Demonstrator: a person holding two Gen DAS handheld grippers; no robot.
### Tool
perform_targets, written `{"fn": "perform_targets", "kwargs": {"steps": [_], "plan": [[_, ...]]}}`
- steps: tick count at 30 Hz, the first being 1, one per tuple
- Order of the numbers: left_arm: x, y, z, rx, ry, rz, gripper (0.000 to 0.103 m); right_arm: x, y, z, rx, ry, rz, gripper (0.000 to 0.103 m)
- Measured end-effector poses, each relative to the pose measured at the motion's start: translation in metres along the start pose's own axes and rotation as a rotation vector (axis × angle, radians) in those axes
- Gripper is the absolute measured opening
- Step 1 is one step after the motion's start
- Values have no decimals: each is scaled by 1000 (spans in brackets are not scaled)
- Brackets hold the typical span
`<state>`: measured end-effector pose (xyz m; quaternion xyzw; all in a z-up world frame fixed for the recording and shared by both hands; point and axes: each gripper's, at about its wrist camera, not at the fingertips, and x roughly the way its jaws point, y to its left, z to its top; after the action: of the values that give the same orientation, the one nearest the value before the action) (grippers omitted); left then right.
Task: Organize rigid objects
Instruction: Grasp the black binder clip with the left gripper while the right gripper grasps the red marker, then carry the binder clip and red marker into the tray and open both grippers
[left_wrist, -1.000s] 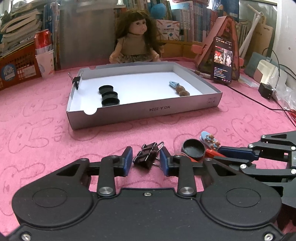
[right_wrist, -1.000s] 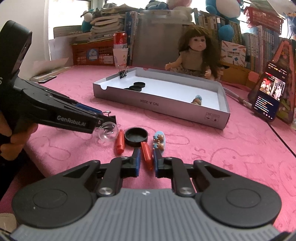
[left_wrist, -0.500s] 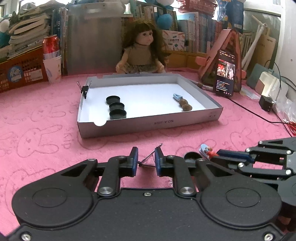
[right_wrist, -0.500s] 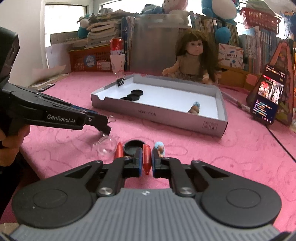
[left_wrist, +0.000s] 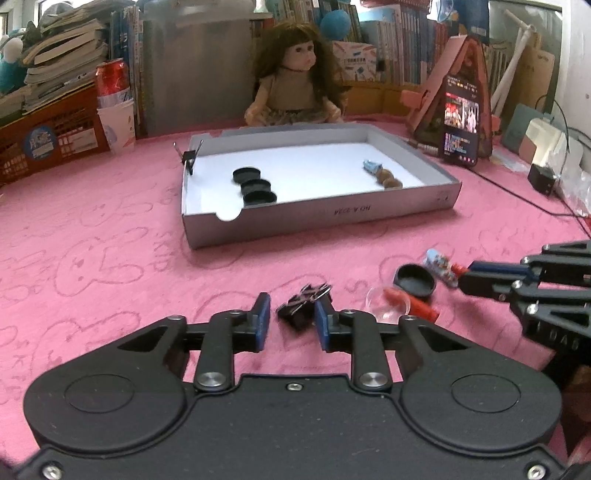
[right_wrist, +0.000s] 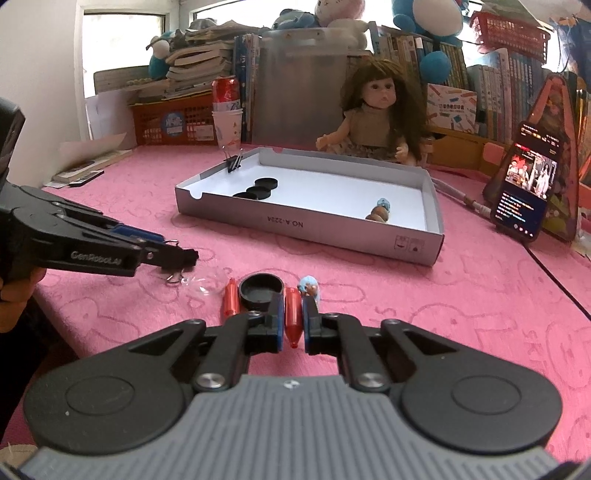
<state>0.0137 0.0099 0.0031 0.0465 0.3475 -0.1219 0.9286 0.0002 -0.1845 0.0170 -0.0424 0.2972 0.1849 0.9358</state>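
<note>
My left gripper (left_wrist: 291, 322) is open around a black binder clip (left_wrist: 300, 308) that lies on the pink cloth; it also shows in the right wrist view (right_wrist: 173, 254). My right gripper (right_wrist: 293, 325) is shut on a red capsule (right_wrist: 292, 314). Beside it lie a second red capsule (right_wrist: 231, 301), a black round lid (right_wrist: 261, 290), a blue figurine (right_wrist: 309, 288) and a clear dome (right_wrist: 207, 286). The white tray (left_wrist: 321, 218) holds three black lids (left_wrist: 255, 186), a blue and brown toy (left_wrist: 382, 175) and a clip (left_wrist: 189, 157) on its rim.
A doll (left_wrist: 295, 79) sits behind the tray. A phone on a stand (left_wrist: 461, 134) is at the right, with cables (left_wrist: 517, 195) across the cloth. A red can (left_wrist: 112, 79), paper cups, an orange crate and books line the back.
My left gripper held the binder clip shut half a second ago; its jaws have opened and the clip lies on the cloth between them. The right gripper stays shut on the red capsule.
</note>
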Motion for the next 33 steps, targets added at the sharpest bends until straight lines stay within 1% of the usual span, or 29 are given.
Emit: {"fn": "perform_targets", "kwargs": {"steps": [1, 2, 5, 8, 10, 11, 13, 15, 18, 20, 22, 28, 30, 31, 32, 33], "plan": [[0, 1, -2, 4, 3, 4, 27, 0, 0, -1, 3, 2, 0, 13], [0, 1, -3, 7, 6, 10, 30, 0, -1, -1, 5, 4, -2, 13], [1, 5, -4, 3, 7, 36, 32, 0, -1, -3, 3, 10, -8, 13], [2, 12, -2, -16, 8, 106, 32, 0, 0, -5, 4, 14, -12, 13], [2, 18, -1, -54, 9, 152, 35, 0, 0, -5, 4, 16, -17, 13], [1, 20, -1, -74, 8, 161, 36, 0, 0, -6, 5, 18, -20, 13], [-2, 23, -1, -98, 2, 136, 39, 1, -1, -6, 10, 21, -25, 13], [-6, 21, 0, -109, -10, 86, 45, 1, -2, -6, 11, 22, -29, 14], [-8, 12, 1, -84, -30, 46, 50, 1, -2, -7, 12, 20, -33, 15], [-5, 5, 2, -65, -36, 50, 50, 0, -2, -7, 11, 18, -37, 20], [0, 0, 4, -57, -33, 60, 50, 0, -2, -8, 12, 18, -38, 22], [18, -1, 4, -100, -16, 82, 50, -1, -2, -12, 9, 20, -38, 22], [21, -1, 4, -99, -24, 99, 49, -1, -2, -13, 10, 19, -33, 30], [22, -3, 4, -91, -28, 110, 48, -1, -2, -14, 9, 16, -33, 37], [23, -3, 4, -85, -31, 115, 47, -1, -2, -15, 7, 14, -33, 38], [24, -5, 4, -82, -32, 118, 42, -1, -2, -15, 7, 12, -34, 38]]}}
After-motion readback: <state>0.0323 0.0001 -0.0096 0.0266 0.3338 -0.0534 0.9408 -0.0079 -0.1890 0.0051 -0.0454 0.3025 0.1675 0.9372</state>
